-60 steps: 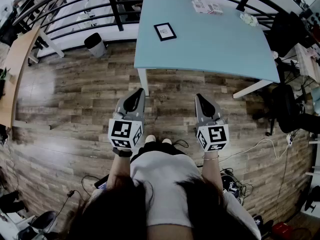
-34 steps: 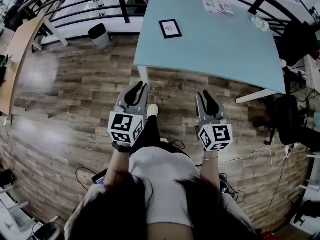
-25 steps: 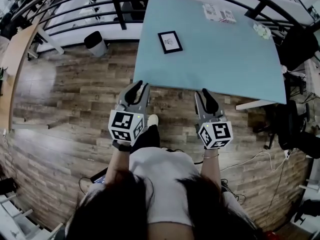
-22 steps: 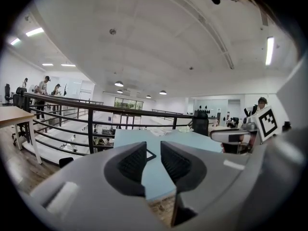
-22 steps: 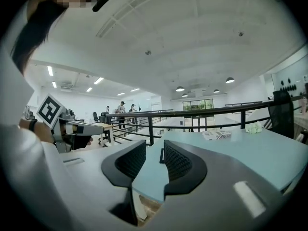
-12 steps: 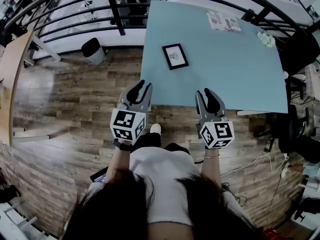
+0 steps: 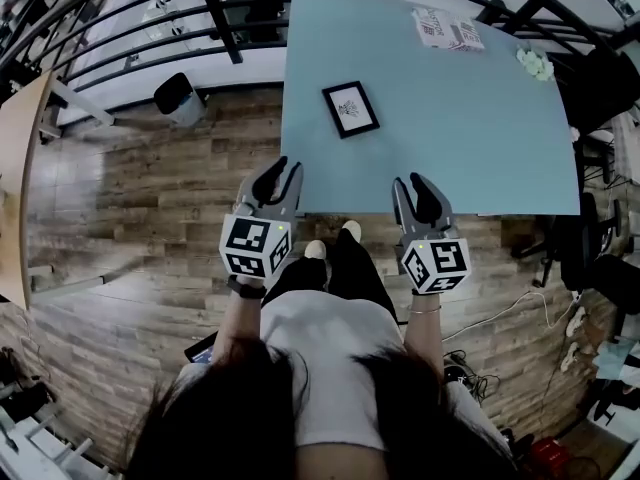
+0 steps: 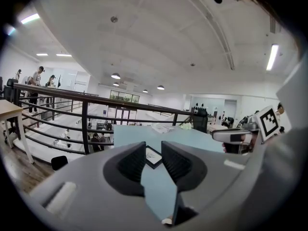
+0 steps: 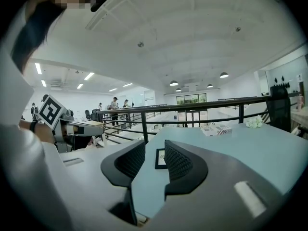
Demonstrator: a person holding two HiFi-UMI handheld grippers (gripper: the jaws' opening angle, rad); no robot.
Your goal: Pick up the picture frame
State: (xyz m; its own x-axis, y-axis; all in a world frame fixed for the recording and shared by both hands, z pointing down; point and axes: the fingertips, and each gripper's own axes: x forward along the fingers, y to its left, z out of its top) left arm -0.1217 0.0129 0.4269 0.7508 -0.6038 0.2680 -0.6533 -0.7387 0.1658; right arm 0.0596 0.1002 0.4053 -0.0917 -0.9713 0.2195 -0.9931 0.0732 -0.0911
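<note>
Picture frame (image 7: pixel 351 109) lies flat on the desk (image 7: pixel 480 138), ahead of left gripper (image 7: pixel 281 172) and right gripper (image 7: pixel 411 184), whose fingers (image 8: pixel 132 161) stand apart, empty; probably light, stiff, breakable: pinch one edge

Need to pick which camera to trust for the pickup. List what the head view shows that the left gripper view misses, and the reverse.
Head view only: the left tongs' marker cube and the cables on the floor. Left gripper view only: the ceiling lights and people standing beyond the railing. Both: the picture frame lying flat on the blue table, and the black railing.
</note>
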